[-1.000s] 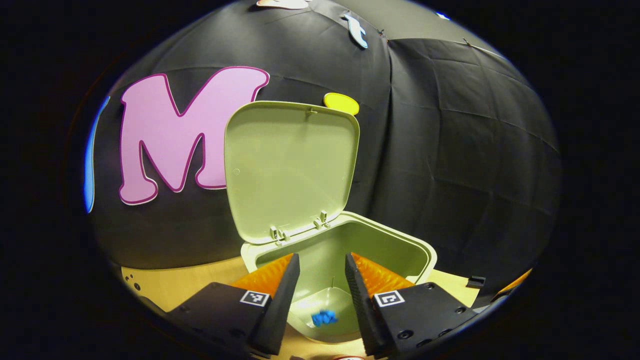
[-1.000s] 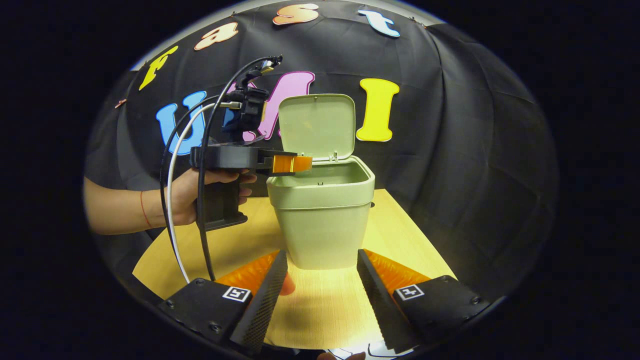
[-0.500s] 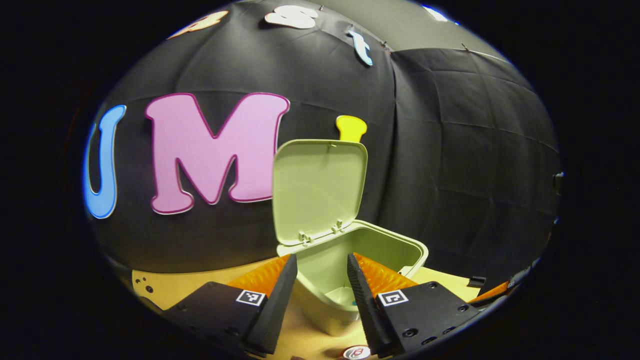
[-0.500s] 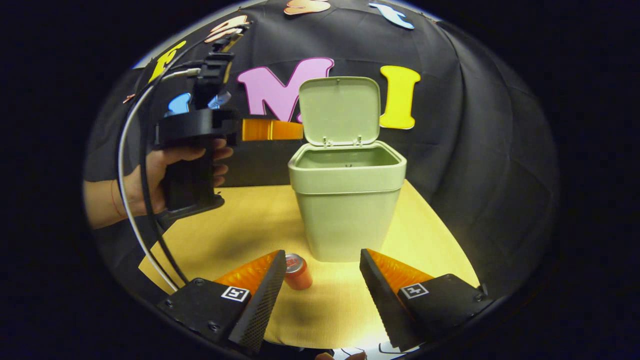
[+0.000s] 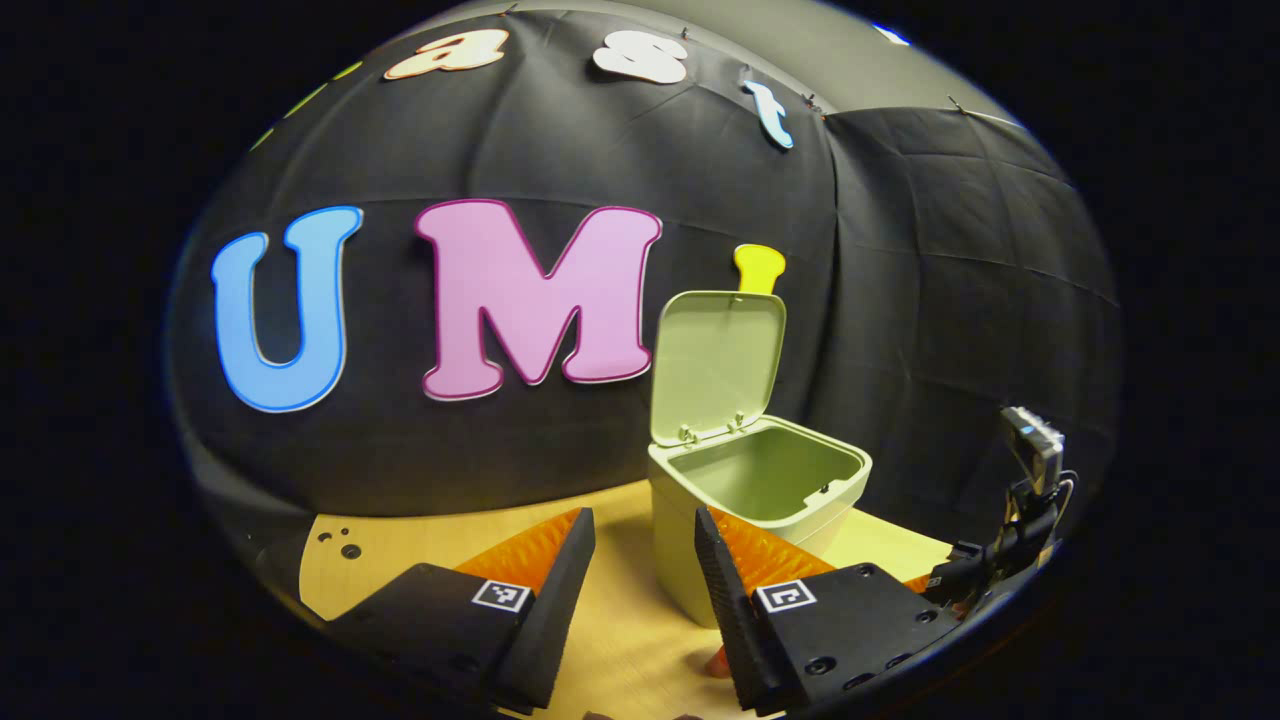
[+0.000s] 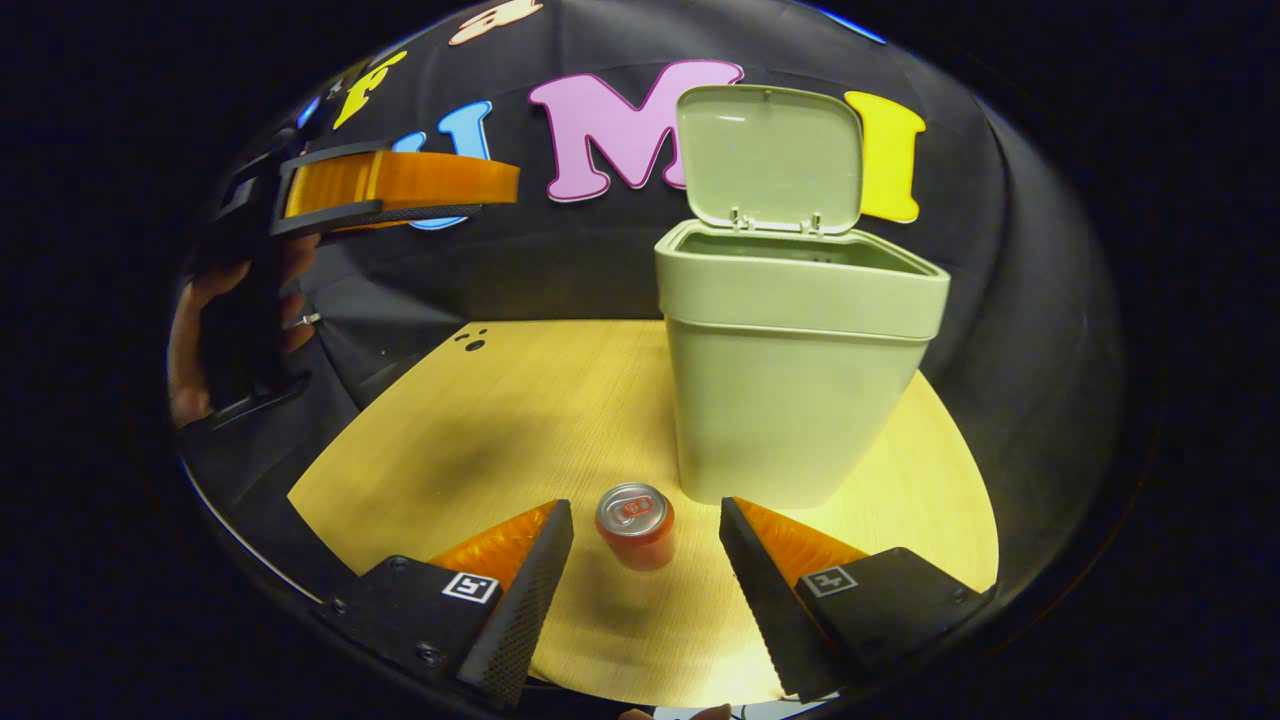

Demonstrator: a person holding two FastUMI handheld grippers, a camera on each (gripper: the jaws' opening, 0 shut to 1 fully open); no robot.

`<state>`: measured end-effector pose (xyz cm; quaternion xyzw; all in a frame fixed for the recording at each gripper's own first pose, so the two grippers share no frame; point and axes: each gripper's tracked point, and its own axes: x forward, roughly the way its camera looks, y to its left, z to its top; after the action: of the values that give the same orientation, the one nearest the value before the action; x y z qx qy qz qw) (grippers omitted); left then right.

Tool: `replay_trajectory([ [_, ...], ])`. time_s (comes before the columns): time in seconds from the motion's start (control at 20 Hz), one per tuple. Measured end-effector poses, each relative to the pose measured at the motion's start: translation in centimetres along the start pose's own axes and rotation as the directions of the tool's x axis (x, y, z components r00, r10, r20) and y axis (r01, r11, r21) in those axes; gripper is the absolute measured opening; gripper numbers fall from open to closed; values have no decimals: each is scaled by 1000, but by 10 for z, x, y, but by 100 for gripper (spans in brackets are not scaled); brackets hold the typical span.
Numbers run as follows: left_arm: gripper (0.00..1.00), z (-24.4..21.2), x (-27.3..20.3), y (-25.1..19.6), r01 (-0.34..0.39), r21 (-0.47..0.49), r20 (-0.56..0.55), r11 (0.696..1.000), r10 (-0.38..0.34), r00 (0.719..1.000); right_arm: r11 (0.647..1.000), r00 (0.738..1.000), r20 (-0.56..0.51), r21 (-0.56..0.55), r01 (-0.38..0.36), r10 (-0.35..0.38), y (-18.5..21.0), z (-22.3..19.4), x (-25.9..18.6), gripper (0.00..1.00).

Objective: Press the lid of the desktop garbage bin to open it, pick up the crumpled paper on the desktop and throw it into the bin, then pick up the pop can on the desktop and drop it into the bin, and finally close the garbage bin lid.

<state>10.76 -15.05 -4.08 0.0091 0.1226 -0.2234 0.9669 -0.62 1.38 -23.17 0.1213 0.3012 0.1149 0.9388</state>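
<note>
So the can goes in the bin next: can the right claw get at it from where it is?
Probably yes. The can stands upright on the table, apart from the bin, just ahead of the open right claw with nothing between.

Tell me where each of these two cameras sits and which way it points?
Left gripper view: rides the left hand-held gripper, looking across the pale wooden table at the open light-green plastic bin; its two open fingers show.
Right gripper view: rides the right hand-held gripper, low, facing the red pop can standing before the bin; its open fingers, plus the person's hand holding the left gripper.
Shared: bin, raised lid, table.
</note>
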Motion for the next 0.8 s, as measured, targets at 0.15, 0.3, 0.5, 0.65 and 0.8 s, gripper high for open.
replay_trajectory([
  [0.15, 67, -18, -21, 14, -35, -33, -29, 999, 34, 999, 1000, 999, -40, -22, -12, 11, 1, -10, 19, 94],
  [0.3, 67, -28, -37, 30, -89, -47, -50, 995, 87, 995, 999, 997, -71, -37, -19, 16, 0, -20, 37, 94],
  [0.5, 67, -38, -52, 45, -150, -73, -72, 986, 145, 987, 999, 993, -117, -43, -27, 21, -1, -33, 54, 94],
  [0.65, 67, -45, -59, 54, -181, -84, -85, 980, 174, 981, 998, 988, -154, -45, -37, 30, 0, -41, 66, 93],
  [0.8, 67, -49, -61, 62, -204, -96, -95, 974, 195, 976, 997, 983, -183, -63, -40, 28, 0, -48, 77, 94],
])
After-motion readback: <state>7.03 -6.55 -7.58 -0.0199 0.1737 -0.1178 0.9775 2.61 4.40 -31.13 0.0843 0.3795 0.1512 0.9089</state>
